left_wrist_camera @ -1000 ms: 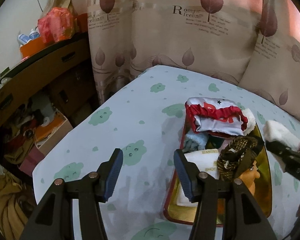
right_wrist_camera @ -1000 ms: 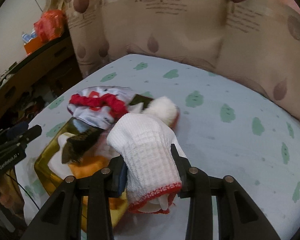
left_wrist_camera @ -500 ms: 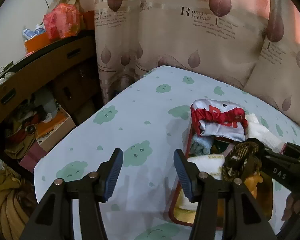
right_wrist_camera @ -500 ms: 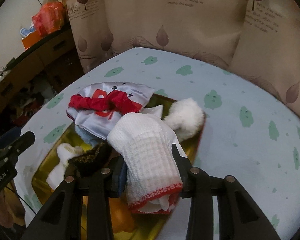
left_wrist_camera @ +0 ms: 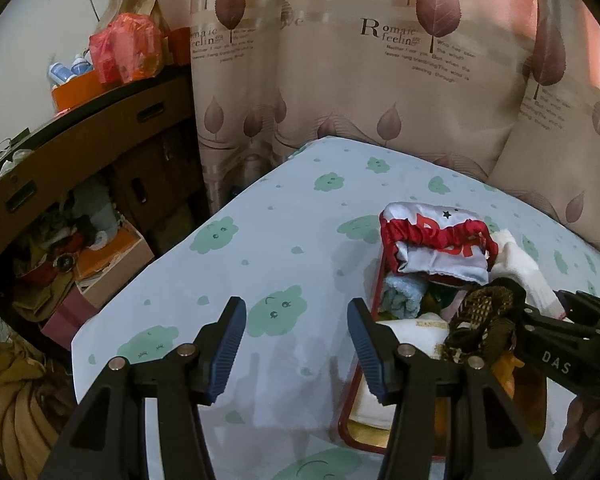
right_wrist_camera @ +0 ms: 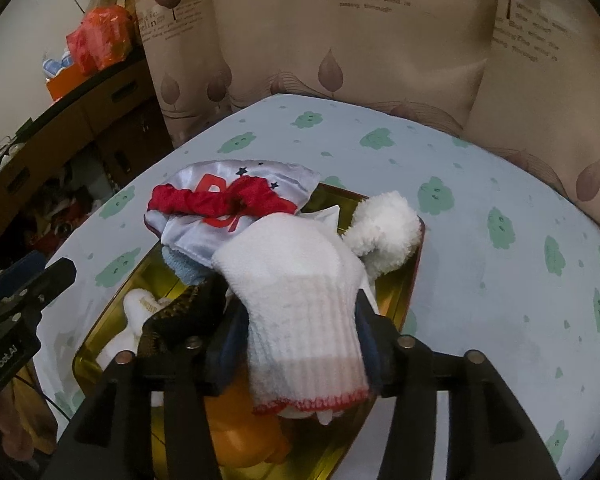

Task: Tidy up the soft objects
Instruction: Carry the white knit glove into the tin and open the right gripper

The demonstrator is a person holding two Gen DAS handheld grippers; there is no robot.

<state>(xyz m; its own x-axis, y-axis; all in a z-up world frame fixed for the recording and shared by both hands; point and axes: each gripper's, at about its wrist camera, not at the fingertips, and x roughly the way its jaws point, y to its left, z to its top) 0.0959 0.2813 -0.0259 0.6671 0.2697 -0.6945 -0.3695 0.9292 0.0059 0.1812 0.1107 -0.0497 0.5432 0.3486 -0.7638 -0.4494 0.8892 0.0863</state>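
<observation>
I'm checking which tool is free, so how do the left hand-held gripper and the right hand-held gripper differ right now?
The left hand-held gripper is empty; the right hand-held gripper has the white knitted glove between its fingers. The left hovers over bare tablecloth beside the tray; the right is over the tray. The left's jaws stand wide; the right's have just been opening around the glove. Both point downward.

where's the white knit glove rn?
Right wrist view: white knit glove sits between the right gripper pads, over the gold tray, beside the fluffy white ball.
</observation>
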